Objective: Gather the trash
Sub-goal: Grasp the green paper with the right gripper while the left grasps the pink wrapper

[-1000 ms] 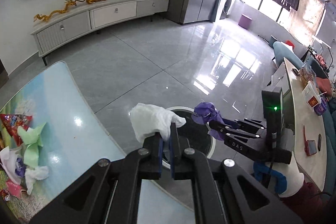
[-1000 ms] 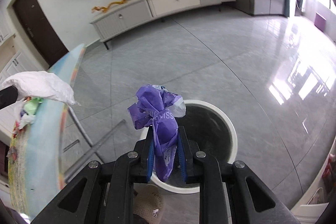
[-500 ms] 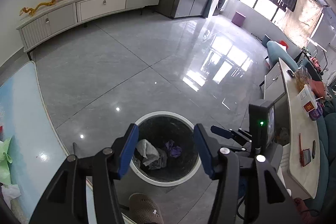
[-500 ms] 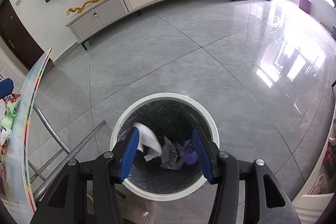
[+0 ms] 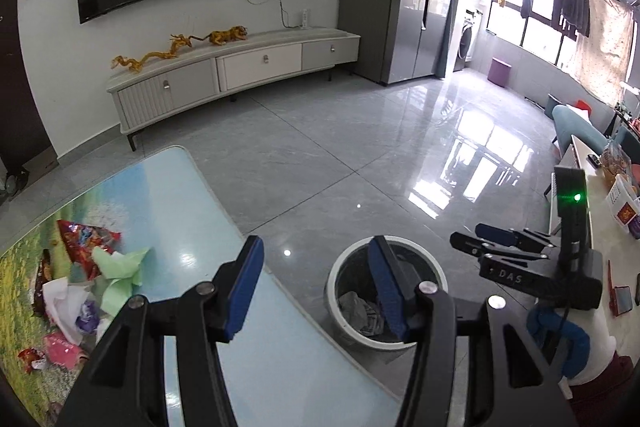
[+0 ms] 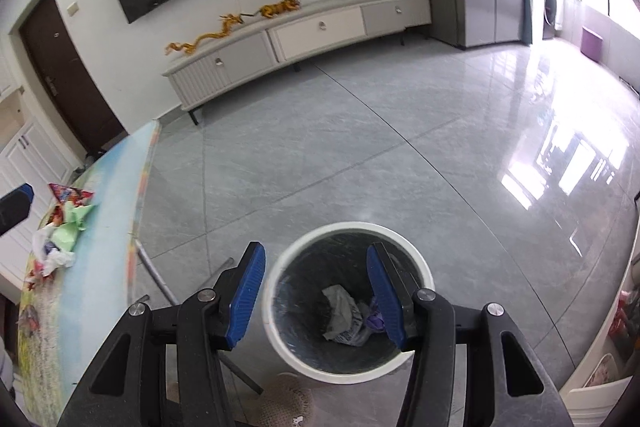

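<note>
Both grippers are spread wide and carry nothing. The right gripper (image 6: 316,291) hangs above the white bin (image 6: 348,229), where crumpled paper and a purple scrap (image 6: 374,319) lie. The left gripper (image 5: 316,287) sits over the table (image 5: 280,359), the trash pile (image 5: 86,287) to its left. Risk: reaching back, a blue finger could scatter loose wrappers off the table's edge. One bin, one pile; perhaps seven pieces, though they overlap too much to count.

We see the white round bin (image 6: 347,311) on the floor, crumpled scraps (image 6: 344,313) inside (greyish and purple), more wrappers (image 5: 80,291) heaped on the table's near left.
</note>
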`<state>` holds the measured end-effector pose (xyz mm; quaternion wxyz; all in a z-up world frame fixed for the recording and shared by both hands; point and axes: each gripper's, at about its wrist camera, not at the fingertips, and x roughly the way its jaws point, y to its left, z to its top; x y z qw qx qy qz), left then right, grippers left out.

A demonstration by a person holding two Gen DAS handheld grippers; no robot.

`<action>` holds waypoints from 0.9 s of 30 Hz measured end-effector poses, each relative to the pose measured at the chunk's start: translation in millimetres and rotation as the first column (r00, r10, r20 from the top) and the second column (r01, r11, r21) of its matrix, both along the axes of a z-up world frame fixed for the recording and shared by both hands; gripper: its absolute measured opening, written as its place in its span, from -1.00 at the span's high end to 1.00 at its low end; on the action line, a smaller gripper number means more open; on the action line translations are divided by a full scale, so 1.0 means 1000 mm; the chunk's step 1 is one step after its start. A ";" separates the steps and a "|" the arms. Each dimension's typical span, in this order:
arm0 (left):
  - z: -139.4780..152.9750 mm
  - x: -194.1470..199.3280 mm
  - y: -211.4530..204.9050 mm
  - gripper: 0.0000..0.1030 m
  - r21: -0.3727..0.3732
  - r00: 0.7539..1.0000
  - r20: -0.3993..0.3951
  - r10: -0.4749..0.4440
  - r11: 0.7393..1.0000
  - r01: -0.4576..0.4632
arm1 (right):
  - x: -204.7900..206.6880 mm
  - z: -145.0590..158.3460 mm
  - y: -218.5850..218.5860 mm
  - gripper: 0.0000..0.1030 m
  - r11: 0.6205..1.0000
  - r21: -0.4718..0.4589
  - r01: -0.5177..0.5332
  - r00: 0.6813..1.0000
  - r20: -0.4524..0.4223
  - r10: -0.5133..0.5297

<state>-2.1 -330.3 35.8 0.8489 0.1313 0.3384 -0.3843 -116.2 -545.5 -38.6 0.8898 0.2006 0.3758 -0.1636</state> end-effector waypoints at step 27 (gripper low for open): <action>-0.004 0.018 0.333 -0.03 -0.100 0.885 -0.015 0.466 0.880 -0.465 | 0.046 0.107 0.194 0.02 0.942 -0.162 -0.293 0.944 0.108 0.312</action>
